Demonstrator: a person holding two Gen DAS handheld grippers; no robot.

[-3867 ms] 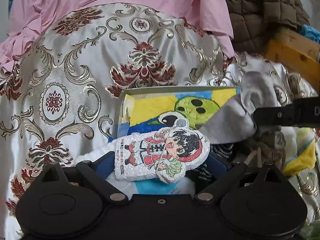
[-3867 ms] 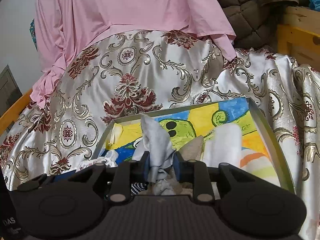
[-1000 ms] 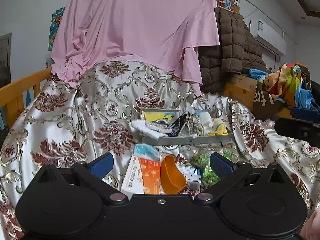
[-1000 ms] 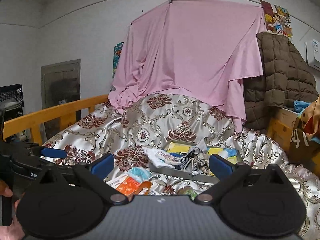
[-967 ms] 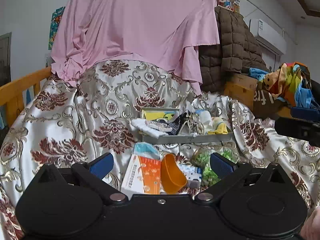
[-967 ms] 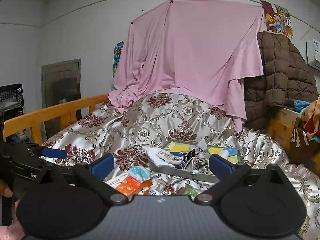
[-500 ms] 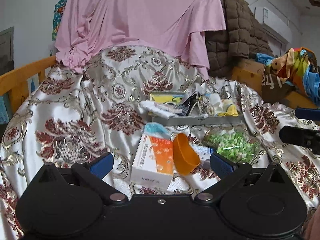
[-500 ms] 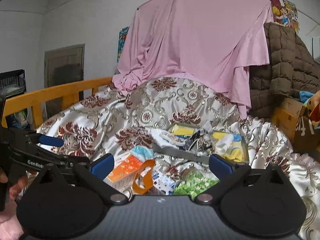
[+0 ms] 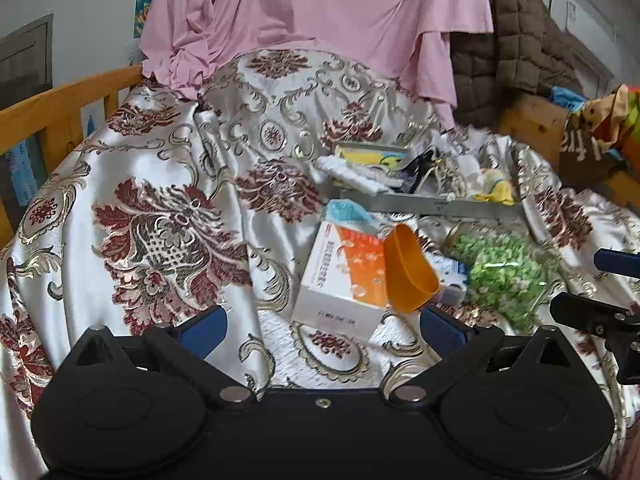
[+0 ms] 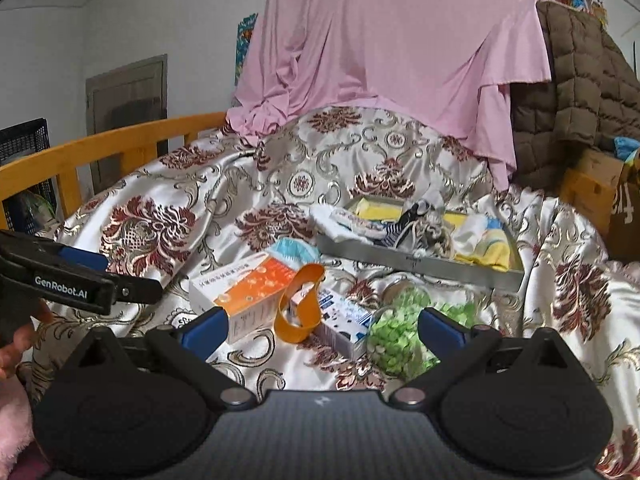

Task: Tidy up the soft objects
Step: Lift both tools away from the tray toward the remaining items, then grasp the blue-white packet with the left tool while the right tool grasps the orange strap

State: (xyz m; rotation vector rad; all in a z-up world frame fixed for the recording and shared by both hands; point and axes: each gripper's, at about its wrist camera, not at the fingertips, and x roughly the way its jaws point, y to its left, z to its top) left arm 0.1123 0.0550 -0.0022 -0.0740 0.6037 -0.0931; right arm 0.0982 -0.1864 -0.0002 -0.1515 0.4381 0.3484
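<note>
Left gripper (image 9: 322, 326) and right gripper (image 10: 318, 326): jaws apart, empty. Soft items (image 10: 424, 224) lie heaped in the metal tray (image 10: 420, 266), right of frame centre, beyond the orange-white box (image 10: 240, 290).

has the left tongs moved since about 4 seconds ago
Yes. The left tongs have pulled back from the grey metal tray, then right at their tips, and no longer hold the cartoon-printed pouch.
</note>
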